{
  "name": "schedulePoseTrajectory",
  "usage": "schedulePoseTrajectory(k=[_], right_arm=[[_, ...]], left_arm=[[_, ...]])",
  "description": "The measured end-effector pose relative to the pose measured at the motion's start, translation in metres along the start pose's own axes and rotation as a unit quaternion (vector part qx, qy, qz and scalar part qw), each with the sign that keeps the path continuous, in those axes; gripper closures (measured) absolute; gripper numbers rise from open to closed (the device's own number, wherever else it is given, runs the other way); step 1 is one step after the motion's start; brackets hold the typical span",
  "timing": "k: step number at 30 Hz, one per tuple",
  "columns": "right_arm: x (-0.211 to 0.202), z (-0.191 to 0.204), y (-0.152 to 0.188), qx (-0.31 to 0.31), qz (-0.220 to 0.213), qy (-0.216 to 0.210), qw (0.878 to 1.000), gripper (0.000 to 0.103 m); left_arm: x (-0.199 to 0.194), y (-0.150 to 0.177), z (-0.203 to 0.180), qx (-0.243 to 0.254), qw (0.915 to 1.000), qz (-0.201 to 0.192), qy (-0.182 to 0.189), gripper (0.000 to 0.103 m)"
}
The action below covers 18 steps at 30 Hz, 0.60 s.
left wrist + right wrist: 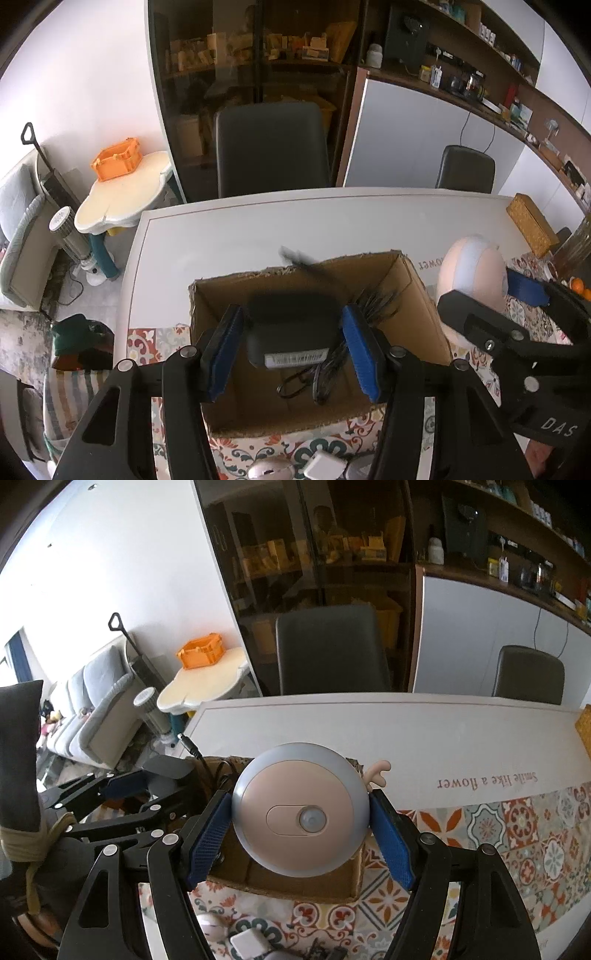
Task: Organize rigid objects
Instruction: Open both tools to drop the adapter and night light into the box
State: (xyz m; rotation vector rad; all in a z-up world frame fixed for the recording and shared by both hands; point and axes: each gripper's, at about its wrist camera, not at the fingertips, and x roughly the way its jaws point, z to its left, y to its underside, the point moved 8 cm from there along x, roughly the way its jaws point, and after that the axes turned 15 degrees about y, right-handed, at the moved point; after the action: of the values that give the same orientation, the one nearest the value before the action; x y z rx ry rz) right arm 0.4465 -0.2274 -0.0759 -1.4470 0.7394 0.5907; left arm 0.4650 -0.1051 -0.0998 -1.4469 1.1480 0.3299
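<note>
The left gripper (291, 343) clamped a matte black power adapter (290, 332), cable trailing, over the open cardboard box (406, 295), not yet released. The right gripper (301, 834) clasped a smooth, round pink-and-grey gadget (300, 821) beside it. Small white items (325, 467) on the patterned tablecloth (517, 830) were left unsorted.

White walls, a dark glass-fronted cabinet (255, 92), grey chairs (271, 147) behind a white table (258, 229), and a grey sofa (96, 709) in daylight.
</note>
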Motion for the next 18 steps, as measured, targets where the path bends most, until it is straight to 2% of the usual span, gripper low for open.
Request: schedulePoseTrajectory(k=[4, 7, 9, 10, 18], right_arm=[[0.006, -0.001, 0.0, 0.003, 0.007, 0.0, 1.0, 0.029], [0.006, 0.0, 0.0, 0.003, 0.008, -0.001, 1.0, 0.029], [0.007, 0.001, -0.002, 0.001, 0.008, -0.001, 1.0, 0.029], [0.007, 0.003, -0.002, 0.0, 0.007, -0.002, 1.0, 0.029], [0.014, 0.024, -0.009, -0.019, 0.016, -0.01, 1.0, 0.029]], left_arm=[[-0.002, -0.003, 0.004, 0.004, 0.9998, -0.007, -0.019, 0.038], [-0.008, -0.002, 0.013, 0.001, 0.9987, -0.011, -0.05, 0.031], [-0.015, 0.0, 0.021, -0.002, 0.9971, -0.019, -0.074, 0.017], [-0.018, 0.001, 0.024, -0.004, 0.9965, -0.021, -0.081, 0.015], [-0.043, 0.008, 0.05, -0.027, 0.9926, -0.04, -0.111, 0.013]])
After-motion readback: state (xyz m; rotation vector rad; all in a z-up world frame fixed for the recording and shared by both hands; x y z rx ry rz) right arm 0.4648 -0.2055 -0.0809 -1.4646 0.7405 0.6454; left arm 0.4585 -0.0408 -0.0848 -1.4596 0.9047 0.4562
